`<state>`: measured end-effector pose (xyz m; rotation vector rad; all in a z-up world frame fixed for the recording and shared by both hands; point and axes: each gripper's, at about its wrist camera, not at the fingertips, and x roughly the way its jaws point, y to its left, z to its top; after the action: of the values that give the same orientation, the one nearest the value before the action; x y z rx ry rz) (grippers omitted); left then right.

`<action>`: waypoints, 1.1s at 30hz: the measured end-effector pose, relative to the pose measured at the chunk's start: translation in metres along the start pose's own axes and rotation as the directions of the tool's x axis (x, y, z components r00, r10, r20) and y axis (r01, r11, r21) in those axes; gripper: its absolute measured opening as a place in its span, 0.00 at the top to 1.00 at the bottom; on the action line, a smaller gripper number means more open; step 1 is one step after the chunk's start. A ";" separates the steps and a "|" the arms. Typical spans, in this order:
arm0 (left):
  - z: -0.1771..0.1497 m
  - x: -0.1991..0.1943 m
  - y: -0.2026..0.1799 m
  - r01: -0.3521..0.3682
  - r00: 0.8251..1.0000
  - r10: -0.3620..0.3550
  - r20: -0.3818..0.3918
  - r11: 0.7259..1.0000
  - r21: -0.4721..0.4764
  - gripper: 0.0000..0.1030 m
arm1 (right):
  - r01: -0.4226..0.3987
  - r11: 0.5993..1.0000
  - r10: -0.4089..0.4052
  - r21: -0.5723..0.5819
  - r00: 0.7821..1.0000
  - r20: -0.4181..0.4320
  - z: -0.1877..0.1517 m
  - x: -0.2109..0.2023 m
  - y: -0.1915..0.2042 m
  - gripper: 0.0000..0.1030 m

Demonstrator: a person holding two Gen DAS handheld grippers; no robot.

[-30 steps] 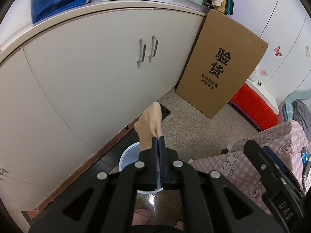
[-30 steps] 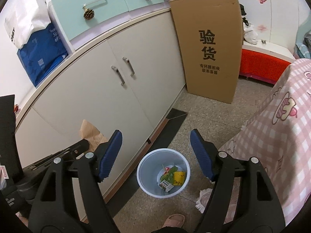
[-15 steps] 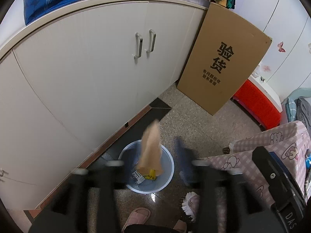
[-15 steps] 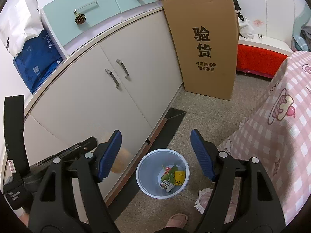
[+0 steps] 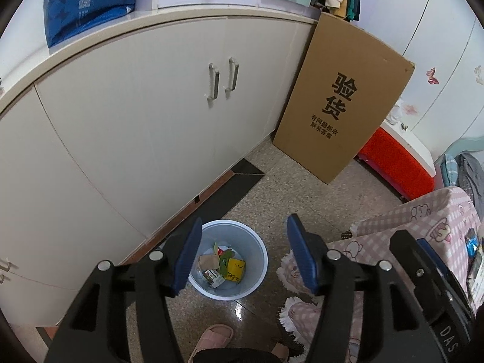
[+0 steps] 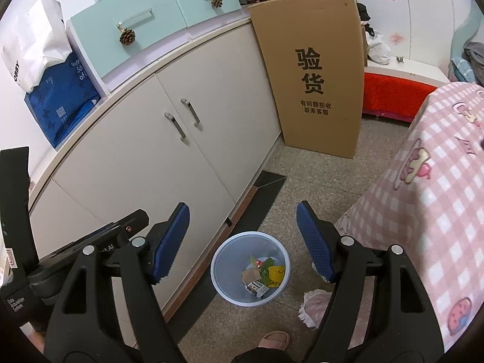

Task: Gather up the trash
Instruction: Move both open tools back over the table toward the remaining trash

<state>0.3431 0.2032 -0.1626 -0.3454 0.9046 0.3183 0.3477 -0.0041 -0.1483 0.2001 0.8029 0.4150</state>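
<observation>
1. While both grippers hang above the floor, the bin (image 5: 231,258) stands below them, close to the cabinet (image 5: 145,127) base, on the speckled floor (image 5: 302,187).
2. Left gripper (image 5: 243,257): blue fingers (image 5: 187,254) spread wide, nothing between them. In its view the bin shows through the gap, nearer the left finger, which overlaps the bin's left rim.
3. Right gripper (image 6: 243,242): fingers (image 6: 314,242) likewise spread wide and empty. In its view the bin (image 6: 251,267) sits in the gap, low between the two pads and touching neither.
4. Bin contents: brown paper (image 5: 208,261) at the left; green scrap (image 5: 225,260) at centre; yellow packet (image 5: 236,269) at the right; small printed carton (image 5: 214,276) at the front. All lie at the bottom, well below the fingers. The same items show in the right view: brown paper (image 6: 251,273), yellow packet (image 6: 276,273), carton (image 6: 257,287).
5. Cabinet: pale double doors with two metal handles (image 5: 222,83), standing behind the bin.
6. Cardboard box (image 5: 341,112): flat, printed with black characters, leaning upright against the cabinet's far end.
7. Pink checked cloth (image 6: 432,199): hangs at the right of the bin, apart from it.
8. Pink slipper (image 5: 213,337): on the floor at the near side of the bin.
9. Blue bag (image 5: 87,3): on top of the cabinet, at the left.
</observation>
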 end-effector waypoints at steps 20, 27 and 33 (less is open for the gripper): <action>-0.044 -0.100 -0.113 0.135 0.984 -0.154 0.092 0.972 0.192 0.40 | 0.111 0.985 -0.134 0.133 0.975 0.178 -0.010 -0.141 -0.093 0.28; -0.069 -0.110 -0.191 0.218 0.969 -0.244 0.045 0.923 0.317 0.38 | 0.208 0.950 -0.258 0.234 0.944 0.208 -0.019 -0.190 -0.167 0.28; -0.088 -0.109 -0.254 0.271 0.955 -0.295 -0.002 0.872 0.407 0.36 | 0.285 0.896 -0.370 0.341 0.904 0.214 -0.029 -0.224 -0.229 0.28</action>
<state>0.3218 -0.0752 -0.0852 -0.0804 0.8232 -0.1330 0.2527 -0.3073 -0.0963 0.3909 0.6063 -0.0642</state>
